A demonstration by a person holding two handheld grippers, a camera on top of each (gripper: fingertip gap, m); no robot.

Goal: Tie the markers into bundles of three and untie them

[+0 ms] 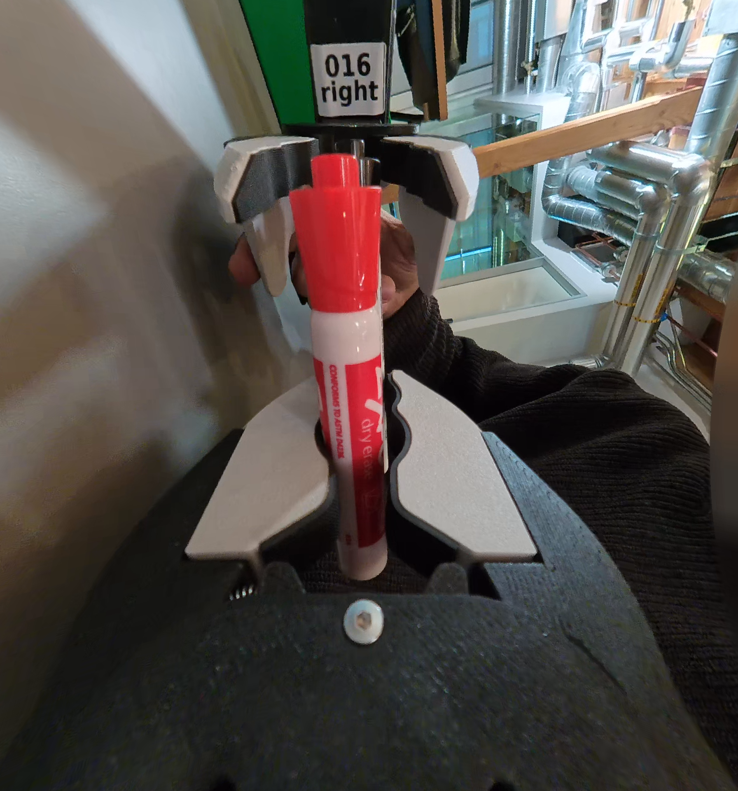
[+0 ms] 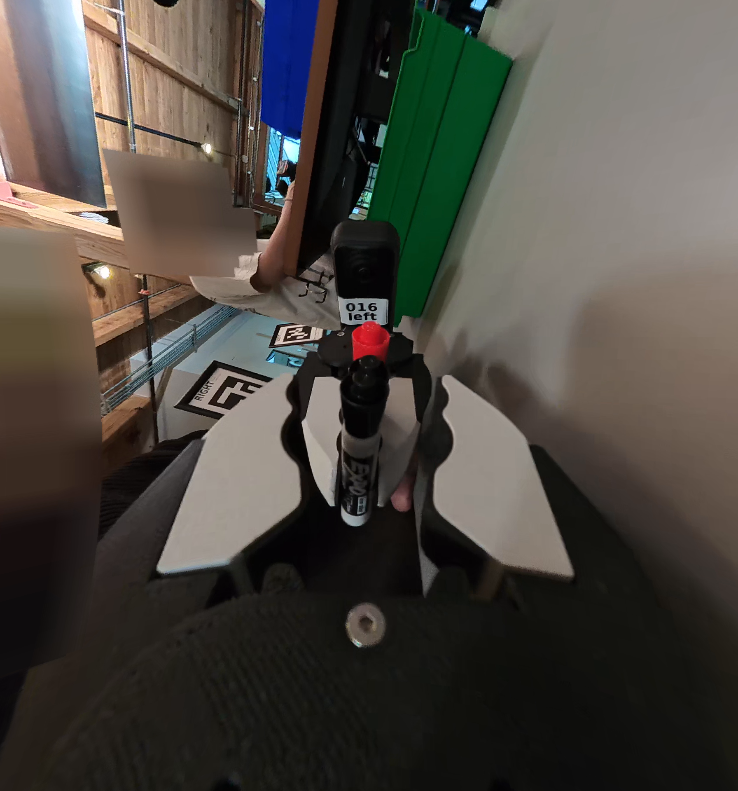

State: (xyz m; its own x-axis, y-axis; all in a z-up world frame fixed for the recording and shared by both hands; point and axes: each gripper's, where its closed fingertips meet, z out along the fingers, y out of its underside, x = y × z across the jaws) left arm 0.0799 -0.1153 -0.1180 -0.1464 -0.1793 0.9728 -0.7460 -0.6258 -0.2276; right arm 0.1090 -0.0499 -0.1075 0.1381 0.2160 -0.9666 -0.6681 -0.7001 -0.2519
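My left gripper [image 1: 354, 394] is shut on a red-capped white marker [image 1: 341, 299] that points away from it, cap outward. In the right wrist view the left gripper [image 2: 358, 498] faces me and holds a black marker [image 2: 361, 428] with the red marker's cap [image 2: 369, 342] showing behind it. My right gripper [image 2: 365, 385] is open, its white fingers [image 2: 239, 471] spread wide on either side of the markers. In the left wrist view the right gripper [image 1: 350, 284] straddles the red cap with its jaws apart. No tie or band shows.
A hand [image 1: 397, 265] and a dark ribbed sleeve [image 1: 572, 449] lie behind the right gripper. A white wall [image 1: 80, 257] is close on the left and a green panel [image 2: 435, 171] is nearby. There are silver pipes [image 1: 637, 192], a wooden rail [image 1: 572, 132] and a seated person [image 2: 273, 274]. Left tips to right tips: about 7 cm. It is some 30 cm from my right tips to the green panel [image 2: 435, 171].
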